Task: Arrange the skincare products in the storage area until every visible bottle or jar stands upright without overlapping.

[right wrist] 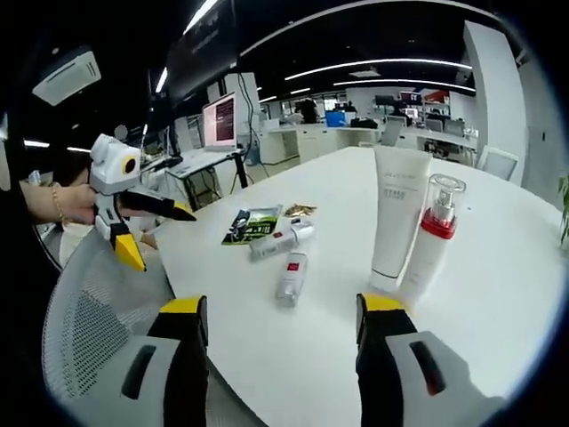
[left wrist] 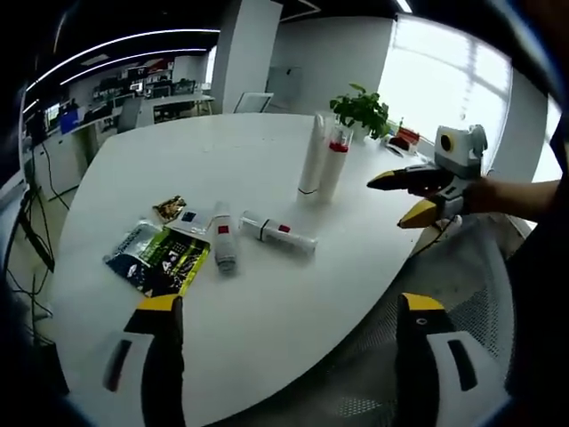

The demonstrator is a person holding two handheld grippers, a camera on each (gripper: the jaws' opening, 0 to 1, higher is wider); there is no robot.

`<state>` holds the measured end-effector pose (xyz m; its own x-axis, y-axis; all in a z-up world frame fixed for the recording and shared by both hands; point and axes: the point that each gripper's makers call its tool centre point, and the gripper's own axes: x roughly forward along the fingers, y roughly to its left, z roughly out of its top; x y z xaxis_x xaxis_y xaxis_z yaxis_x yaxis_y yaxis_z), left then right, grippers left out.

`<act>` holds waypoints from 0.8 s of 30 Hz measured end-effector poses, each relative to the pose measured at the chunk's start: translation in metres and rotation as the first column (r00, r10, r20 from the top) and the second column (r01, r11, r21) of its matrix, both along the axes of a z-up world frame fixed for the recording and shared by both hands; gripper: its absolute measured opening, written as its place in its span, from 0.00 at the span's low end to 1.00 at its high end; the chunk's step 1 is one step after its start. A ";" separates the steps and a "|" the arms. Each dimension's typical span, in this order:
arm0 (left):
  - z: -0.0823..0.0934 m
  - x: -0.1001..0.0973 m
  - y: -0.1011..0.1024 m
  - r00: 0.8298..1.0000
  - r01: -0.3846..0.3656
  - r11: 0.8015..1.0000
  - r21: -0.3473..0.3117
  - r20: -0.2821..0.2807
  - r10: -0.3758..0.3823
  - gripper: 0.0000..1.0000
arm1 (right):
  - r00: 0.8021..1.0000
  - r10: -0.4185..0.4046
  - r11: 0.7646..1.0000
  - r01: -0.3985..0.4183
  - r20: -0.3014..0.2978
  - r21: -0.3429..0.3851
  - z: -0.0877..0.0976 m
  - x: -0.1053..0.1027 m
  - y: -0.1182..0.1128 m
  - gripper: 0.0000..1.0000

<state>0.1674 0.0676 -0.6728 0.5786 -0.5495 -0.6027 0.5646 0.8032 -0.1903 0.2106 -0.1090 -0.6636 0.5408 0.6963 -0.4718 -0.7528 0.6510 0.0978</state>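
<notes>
Two bottles down, two up on the white surface (left wrist: pixel 267 338).
Left tongs (left wrist: pixel 289 311) and right tongs (right wrist: pixel 280 311) both hang released, gripping nothing.

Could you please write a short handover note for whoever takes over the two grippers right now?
Left gripper: jaws open, empty, held at the near edge of the white table.
Right gripper: jaws open, empty, in front of the two standing items.
Standing: white tube and the pump bottle with red collar, side by side.
Lying flat mid-table: two small bottles with red labels, close together but apart.
Beside them: green and black sachet, small gold packet.
Done: two upright. Left: stand up both lying bottles, with no overlapping.
</notes>
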 end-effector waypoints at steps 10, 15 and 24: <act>-0.001 -0.003 -0.003 1.000 0.008 1.000 -0.003 -0.009 -0.008 0.93 | 0.998 0.048 0.997 -0.050 -0.036 -0.052 -0.016 0.022 0.028 0.60; -0.002 -0.004 -0.004 1.000 0.014 1.000 -0.002 -0.016 -0.014 0.93 | 0.996 0.060 0.996 -0.064 -0.062 -0.061 -0.023 0.030 0.042 0.56; -0.002 -0.004 -0.004 1.000 0.015 1.000 -0.015 -0.020 -0.015 0.92 | 0.992 0.057 0.989 -0.072 -0.111 -0.131 -0.051 0.047 0.067 0.43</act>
